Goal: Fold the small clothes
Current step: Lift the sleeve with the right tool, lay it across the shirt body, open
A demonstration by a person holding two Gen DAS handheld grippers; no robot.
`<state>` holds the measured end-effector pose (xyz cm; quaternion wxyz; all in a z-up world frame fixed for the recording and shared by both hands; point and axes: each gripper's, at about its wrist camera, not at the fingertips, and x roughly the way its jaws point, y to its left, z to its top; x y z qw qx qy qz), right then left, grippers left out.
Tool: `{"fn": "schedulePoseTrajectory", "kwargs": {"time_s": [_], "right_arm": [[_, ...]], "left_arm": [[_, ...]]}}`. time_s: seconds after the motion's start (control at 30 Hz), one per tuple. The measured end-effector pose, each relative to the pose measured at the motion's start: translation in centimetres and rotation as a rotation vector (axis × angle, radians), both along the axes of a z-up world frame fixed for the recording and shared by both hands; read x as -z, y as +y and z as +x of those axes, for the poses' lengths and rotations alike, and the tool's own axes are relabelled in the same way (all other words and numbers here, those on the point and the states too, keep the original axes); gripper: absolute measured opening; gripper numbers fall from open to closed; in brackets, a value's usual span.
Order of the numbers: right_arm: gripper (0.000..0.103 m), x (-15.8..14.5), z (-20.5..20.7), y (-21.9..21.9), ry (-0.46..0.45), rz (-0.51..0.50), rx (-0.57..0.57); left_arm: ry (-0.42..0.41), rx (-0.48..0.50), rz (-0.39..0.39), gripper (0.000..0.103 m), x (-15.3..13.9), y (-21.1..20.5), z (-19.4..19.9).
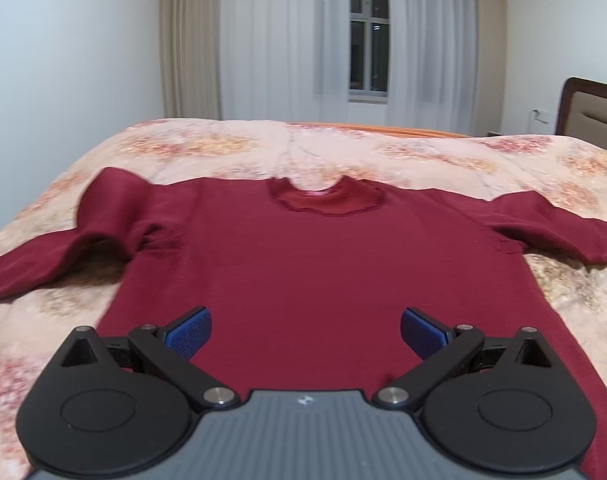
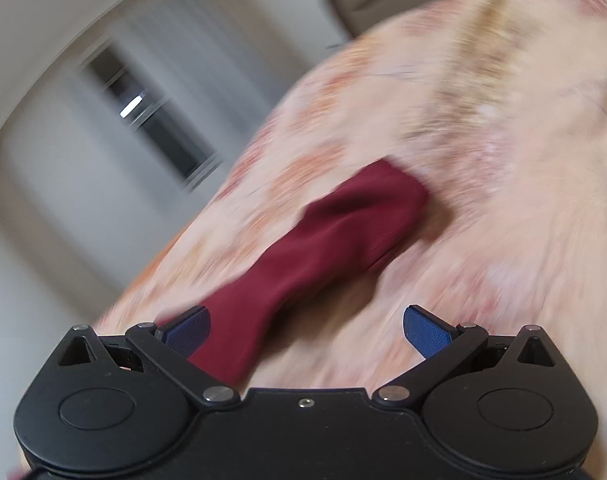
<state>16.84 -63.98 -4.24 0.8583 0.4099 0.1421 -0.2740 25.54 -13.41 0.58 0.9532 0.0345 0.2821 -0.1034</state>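
**A:** Between the blue pads: left gripper [image 1: 305,333], jaws spread wide, holding nothing, poised over the lower body of the maroon sweater [image 1: 315,264]. Right gripper [image 2: 307,332], jaws likewise apart and empty; the right sleeve [image 2: 335,232] runs from its left pad out toward 1 o'clock.

**B:** Sweater's position?

**A:** Spread flat on the floral bedspread [image 1: 207,148], collar [image 1: 327,198] at 12 o'clock, left sleeve [image 1: 63,248] bunched toward 9 o'clock.

**B:** Handling advice?

**A:** Probably a sleeve fold comes first. Pinch the cuff [image 2: 399,188] through both layers, carry it across the chest, keep tension low; knit stretches. The right view is blurred, so settle before closing.
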Motion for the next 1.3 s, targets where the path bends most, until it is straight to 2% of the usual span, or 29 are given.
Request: {"fn": "schedulePoseTrajectory", "kwargs": {"time_s": [0.07, 0.13, 0.17, 0.27, 0.33, 0.37, 0.43, 0.57, 0.7, 0.83, 0.97, 1.17, 1.3], "right_arm": [[0.098, 0.6, 0.3, -1.7, -0.027, 0.014, 0.057], [0.083, 1.0, 0.8, -2.7, -0.027, -0.015, 0.094], [0.079, 1.1, 1.1, -3.1, -0.012, -0.035, 0.104], [0.053, 1.6, 1.8, -3.7, 0.038, -0.078, 0.131], [0.026, 1.8, 2.0, -4.4, 0.050, -0.074, 0.149], [0.023, 1.8, 2.0, -4.5, 0.046, -0.070, 0.151], [0.007, 1.4, 1.9, -4.2, 0.034, -0.086, 0.147], [0.006, -1.8, 2.3, -2.3, 0.030, -0.204, 0.107], [0.006, -7.2, 4.2, 0.6, -0.003, -0.351, 0.029], [0.006, -12.9, 7.2, 5.5, -0.056, -0.490, -0.098], [0.006, -16.5, 10.3, 12.0, -0.135, -0.569, -0.257], [0.006, -18.0, 14.5, 22.6, -0.216, -0.600, -0.502], [0.006, -16.4, 17.4, 29.3, -0.187, -0.611, -0.644]], "left_arm": [[0.005, 0.013, 0.003, 0.103, 0.7, -0.5, 0.2], [0.017, 0.020, 0.014, 0.103, 1.8, -0.9, 0.3], [0.026, 0.025, 0.026, 0.103, 2.4, -1.1, 0.3], [0.038, 0.032, 0.056, 0.103, 3.8, -1.5, 0.2], [0.022, 0.030, 0.054, 0.103, 4.2, -1.5, -0.2], [0.018, 0.030, 0.056, 0.103, 4.3, -1.5, -0.3], [0.016, 0.032, 0.048, 0.102, 4.5, -1.3, -0.5], [0.030, 0.036, -0.002, 0.103, 4.3, -0.5, -0.3], [0.033, 0.045, -0.042, 0.103, 2.7, 0.6, -0.4], [0.003, 0.037, -0.038, 0.103, 0.5, 1.7, -0.6], [-0.004, -0.005, -0.044, 0.103, -1.8, 3.1, -0.3], [-0.041, -0.084, -0.053, 0.103, -4.3, 6.5, -0.2], [-0.056, -0.158, -0.057, 0.103, -5.3, 9.3, -0.1]]}}
